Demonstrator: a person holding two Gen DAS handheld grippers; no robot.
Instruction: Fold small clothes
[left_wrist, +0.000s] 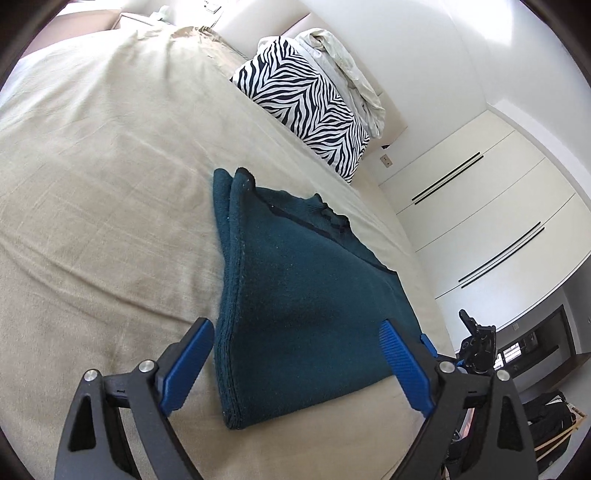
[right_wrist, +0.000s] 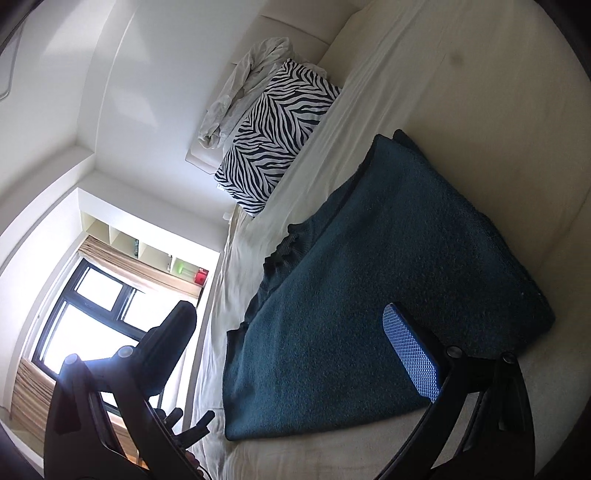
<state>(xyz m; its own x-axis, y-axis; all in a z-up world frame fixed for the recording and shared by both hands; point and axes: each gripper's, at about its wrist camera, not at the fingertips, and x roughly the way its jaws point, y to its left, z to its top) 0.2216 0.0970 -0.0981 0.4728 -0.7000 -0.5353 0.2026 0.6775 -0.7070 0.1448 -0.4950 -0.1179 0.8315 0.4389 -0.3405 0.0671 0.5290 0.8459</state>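
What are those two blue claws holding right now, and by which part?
Nothing. The left gripper and the right gripper are both open, poised over the folded teal garment lying on the bed; neither pinches any part of it.

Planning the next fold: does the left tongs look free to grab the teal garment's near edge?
Probably yes. The left tongs are open just above the folded teal garment on the bed, with nothing between them.
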